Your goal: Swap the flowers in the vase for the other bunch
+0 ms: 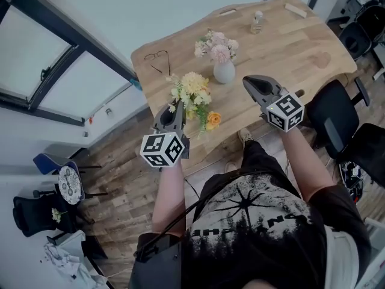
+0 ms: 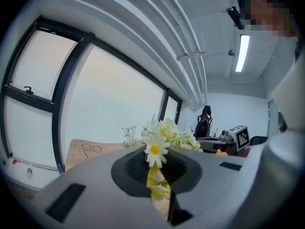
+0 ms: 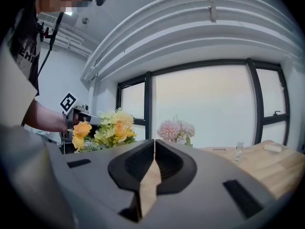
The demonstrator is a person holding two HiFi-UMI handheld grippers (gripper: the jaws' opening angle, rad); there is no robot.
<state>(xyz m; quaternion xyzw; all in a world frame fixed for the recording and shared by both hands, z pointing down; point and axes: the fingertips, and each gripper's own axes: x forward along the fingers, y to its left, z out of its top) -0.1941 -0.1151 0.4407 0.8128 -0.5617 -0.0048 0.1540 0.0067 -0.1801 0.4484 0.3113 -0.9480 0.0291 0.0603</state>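
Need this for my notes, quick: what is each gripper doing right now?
Left gripper: closed on the yellow bunch.
Right gripper: closed, holding nothing.

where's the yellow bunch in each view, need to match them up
Head view: yellow bunch left of centre, at the left gripper.
Left gripper view: yellow bunch centre, clamped between the jaws.
Right gripper view: yellow bunch left of centre, beyond the shut jaws.
Shared landmark: wooden table.

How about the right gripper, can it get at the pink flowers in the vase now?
Probably yes: the right gripper hovers empty beside the pink flowers, nothing between, though its shut fingers must open first.
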